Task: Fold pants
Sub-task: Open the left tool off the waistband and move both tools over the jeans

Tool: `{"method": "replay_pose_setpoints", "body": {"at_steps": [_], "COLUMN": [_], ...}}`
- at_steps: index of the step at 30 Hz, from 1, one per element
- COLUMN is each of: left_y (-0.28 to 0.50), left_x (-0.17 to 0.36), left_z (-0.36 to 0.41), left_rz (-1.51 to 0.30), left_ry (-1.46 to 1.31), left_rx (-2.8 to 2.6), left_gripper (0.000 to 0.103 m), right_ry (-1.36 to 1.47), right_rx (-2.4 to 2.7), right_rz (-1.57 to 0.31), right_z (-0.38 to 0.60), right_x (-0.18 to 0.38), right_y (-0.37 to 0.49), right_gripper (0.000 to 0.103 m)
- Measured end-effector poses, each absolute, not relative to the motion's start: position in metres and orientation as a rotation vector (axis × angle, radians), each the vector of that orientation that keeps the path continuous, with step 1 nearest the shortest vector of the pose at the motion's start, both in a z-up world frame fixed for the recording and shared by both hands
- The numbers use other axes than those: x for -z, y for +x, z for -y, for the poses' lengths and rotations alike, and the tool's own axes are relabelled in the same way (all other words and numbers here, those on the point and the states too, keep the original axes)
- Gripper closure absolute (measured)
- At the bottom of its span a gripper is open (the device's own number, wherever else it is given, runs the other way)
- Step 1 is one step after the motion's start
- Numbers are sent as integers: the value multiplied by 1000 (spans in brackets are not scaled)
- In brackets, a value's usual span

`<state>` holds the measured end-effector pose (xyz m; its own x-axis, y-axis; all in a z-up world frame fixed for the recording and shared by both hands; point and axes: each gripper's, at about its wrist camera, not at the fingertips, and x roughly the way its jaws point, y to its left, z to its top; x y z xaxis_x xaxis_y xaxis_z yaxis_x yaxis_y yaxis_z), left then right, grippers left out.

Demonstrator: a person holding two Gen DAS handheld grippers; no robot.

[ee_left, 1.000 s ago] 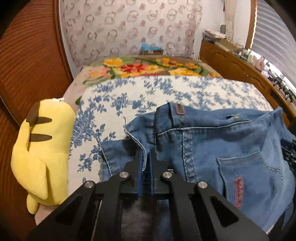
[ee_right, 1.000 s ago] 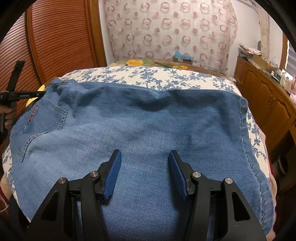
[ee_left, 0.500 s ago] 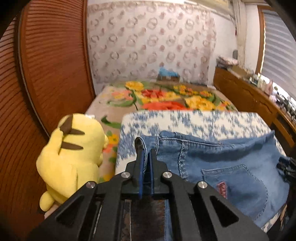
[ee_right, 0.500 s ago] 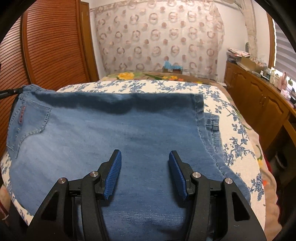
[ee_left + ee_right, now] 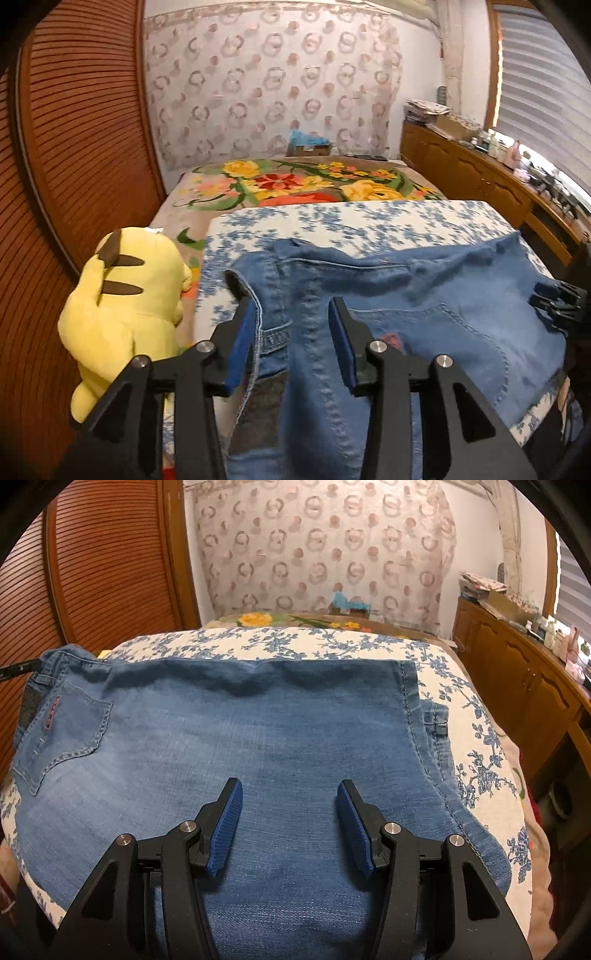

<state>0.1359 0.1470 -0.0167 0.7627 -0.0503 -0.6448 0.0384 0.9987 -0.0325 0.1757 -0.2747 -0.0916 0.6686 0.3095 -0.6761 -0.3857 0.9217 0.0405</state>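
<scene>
The left gripper [image 5: 291, 332] is opening and lets go of the folded pants [image 5: 258, 746] (lower middle), the right gripper [image 5: 290, 823] stays spread, so next comes another fold.

To your left a yellow plush toy with brown-tipped ears [image 5: 125, 306] lies beside the blue-flowered white cover [image 5: 354, 221]; beyond it you see a bright floral blanket [image 5: 306, 184] and a wooden sideboard [image 5: 476, 181].

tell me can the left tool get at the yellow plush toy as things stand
Probably yes: the yellow plush toy lies just beside the left tool, nothing between them. Its jaws are opening over the jeans, pads off the denim.
</scene>
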Motion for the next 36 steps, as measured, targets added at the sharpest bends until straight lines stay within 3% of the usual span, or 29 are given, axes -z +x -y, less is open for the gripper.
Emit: {"method": "replay_pose_setpoints", "body": {"at_steps": [14, 36], "left_y": [116, 123], "left_x": [-2, 75], "left_z": [-124, -44], "left_rz": [-622, -816], "left_ry": [5, 2], "left_rx": [56, 228], "left_gripper": [58, 55], "right_ry": [-111, -116], "right_rx": [-395, -400], "right_rz": [-743, -753], "right_z": [275, 272], "right_x": [92, 98], "right_y": [176, 174], "right_gripper": [48, 48]}}
